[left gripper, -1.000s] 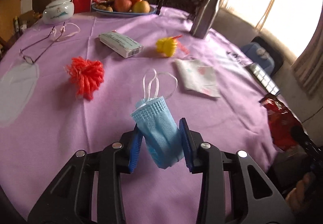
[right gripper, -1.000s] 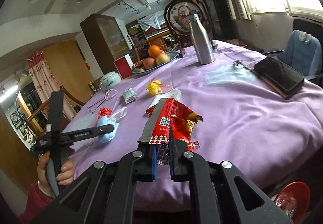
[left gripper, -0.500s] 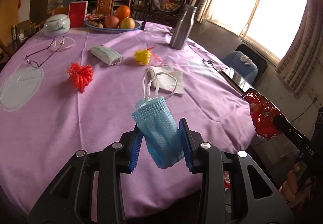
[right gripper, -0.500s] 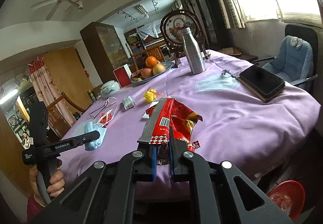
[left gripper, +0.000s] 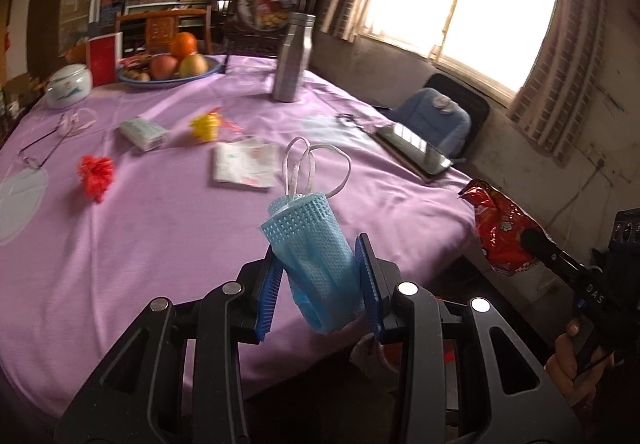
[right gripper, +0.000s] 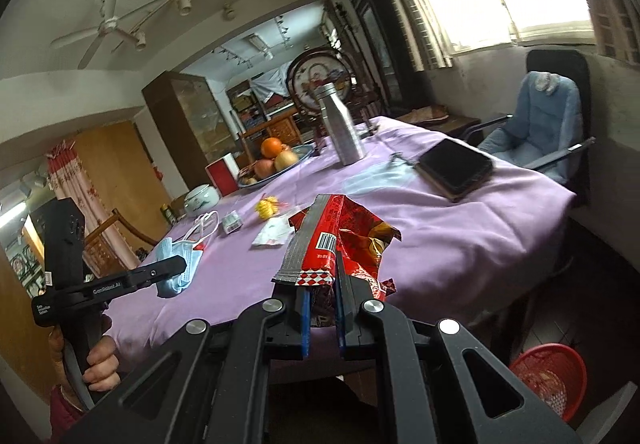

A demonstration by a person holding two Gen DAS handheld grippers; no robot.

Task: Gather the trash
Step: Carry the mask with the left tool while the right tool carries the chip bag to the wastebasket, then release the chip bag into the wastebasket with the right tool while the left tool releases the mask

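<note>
Two pieces of trash are hanging off the purple table's (right gripper: pixel 460 228) near edge, one in each gripper.
Right gripper (right gripper: pixel 323 318), jaws nearly together, is pinching a red snack wrapper (right gripper: pixel 340 240), barcode up, long axis running away from it; the red bin (right gripper: pixel 548 376) is sitting low to its right, nearer this hand. Left gripper (left gripper: pixel 318 290), part open, is clamping a rolled blue face mask (left gripper: pixel 312 256); its side is reading "GenRobot.AI".

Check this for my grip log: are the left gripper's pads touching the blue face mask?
Touching. The left wrist view shows the left gripper with both blue pads pressed against the bunched blue face mask, lifted off the table.
</note>
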